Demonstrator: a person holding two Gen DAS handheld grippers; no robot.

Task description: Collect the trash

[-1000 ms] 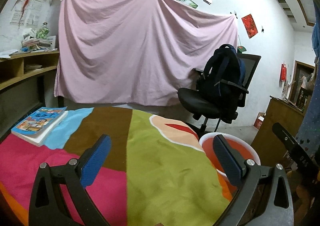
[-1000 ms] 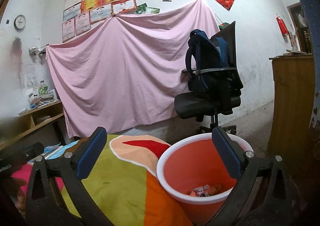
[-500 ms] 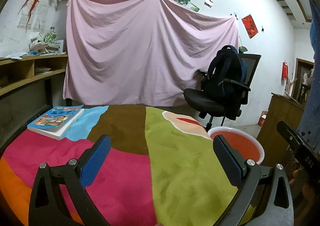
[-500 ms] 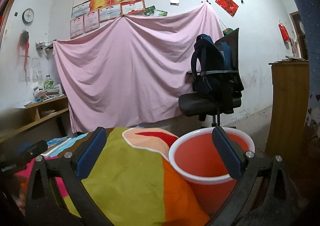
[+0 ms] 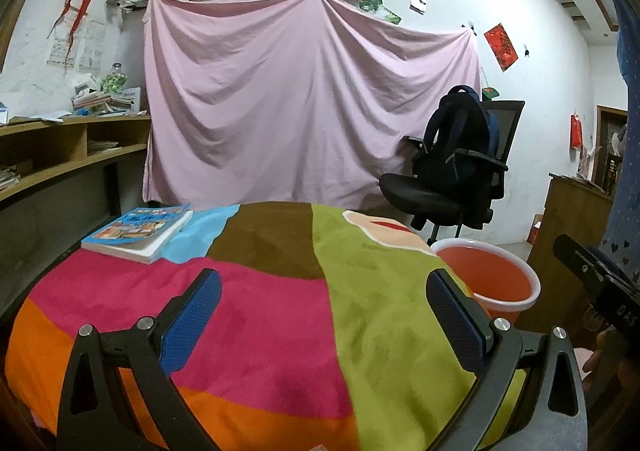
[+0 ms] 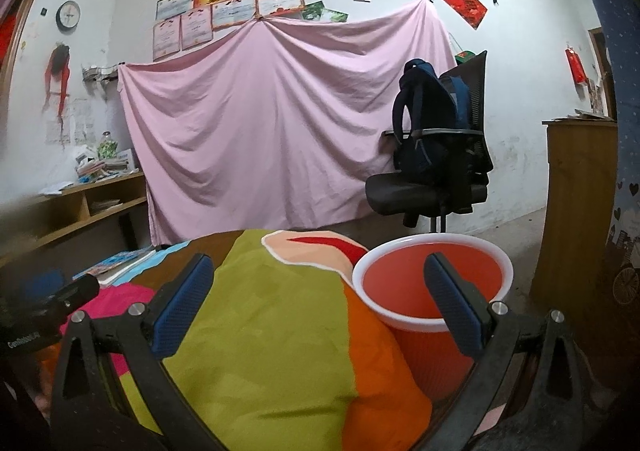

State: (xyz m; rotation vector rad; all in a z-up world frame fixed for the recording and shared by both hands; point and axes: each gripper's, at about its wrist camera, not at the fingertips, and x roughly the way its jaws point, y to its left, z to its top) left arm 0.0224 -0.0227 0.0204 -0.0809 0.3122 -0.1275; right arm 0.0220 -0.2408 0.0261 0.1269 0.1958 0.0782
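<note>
Left wrist view: left hand-held gripper (image 5: 324, 305) released, jaws wide apart, nothing between them, over the table (image 5: 260, 311) with its multicolour cloth. Book (image 5: 138, 231) at 10 o'clock near the far edge. Red bin (image 5: 486, 283) at 3 o'clock, just beside the table edge.

Right wrist view: right hand-held gripper (image 6: 320, 293) released, empty, over the table (image 6: 280, 315) corner. Red bin (image 6: 432, 283) at 2 o'clock, touching the cloth edge; contents hidden. Office chair (image 6: 436, 179) with backpack behind, 1 o'clock.

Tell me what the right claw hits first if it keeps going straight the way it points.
Probably the colourful tablecloth just ahead of the open right claw; the red bucket sits right of centre. Depth is unclear.
</note>
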